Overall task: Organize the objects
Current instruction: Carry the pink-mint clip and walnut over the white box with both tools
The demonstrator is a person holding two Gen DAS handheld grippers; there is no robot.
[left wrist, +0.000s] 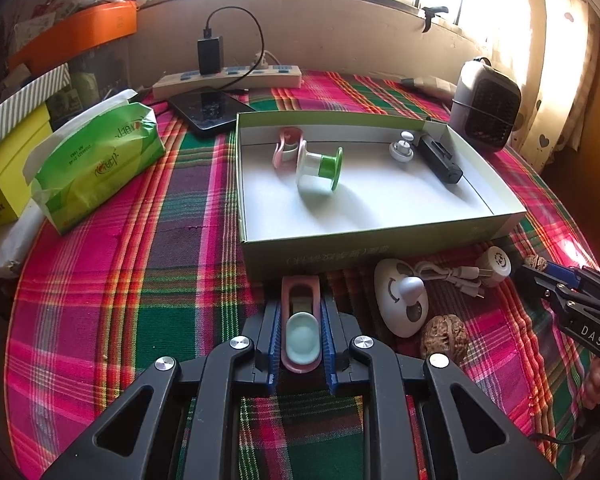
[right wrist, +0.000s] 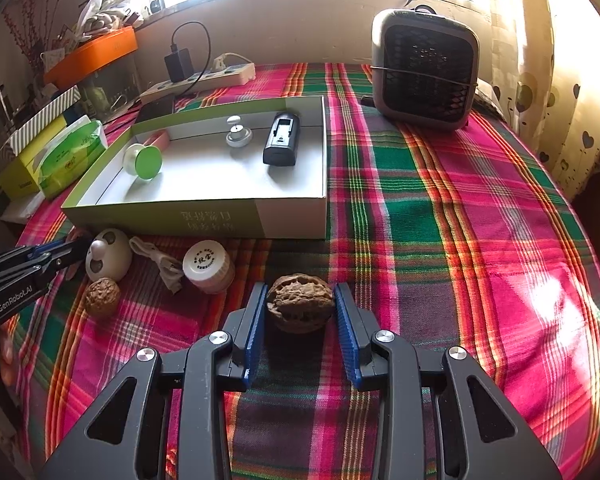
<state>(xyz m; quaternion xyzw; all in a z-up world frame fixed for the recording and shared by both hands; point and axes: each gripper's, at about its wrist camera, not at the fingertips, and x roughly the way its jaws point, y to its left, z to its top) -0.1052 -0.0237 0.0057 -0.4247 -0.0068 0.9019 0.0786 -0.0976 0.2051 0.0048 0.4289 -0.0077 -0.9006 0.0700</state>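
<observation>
My left gripper (left wrist: 301, 316) is shut on a pink clip with a pale green pad (left wrist: 301, 332), just in front of the shallow green-and-white box (left wrist: 380, 236). My right gripper (right wrist: 300, 304) is shut on a walnut (right wrist: 300, 302) near the plaid cloth. The box (right wrist: 220, 216) holds a green-ended spool (left wrist: 320, 172), a pink clip (left wrist: 286, 146), a white knob (left wrist: 402, 148) and a black device (left wrist: 440, 158). In front of the box lie a white oval gadget (left wrist: 400, 296), a second walnut (left wrist: 444, 338), a white cable (left wrist: 452, 276) and a white bottle (right wrist: 208, 266).
A green tissue pack (left wrist: 96, 164) and yellow box (left wrist: 8, 168) stand at the left. A phone (left wrist: 208, 110), power strip (left wrist: 228, 78) and charger lie behind the box. A grey fan heater (right wrist: 424, 68) stands at back right. Plaid cloth (right wrist: 460, 220) covers the round table.
</observation>
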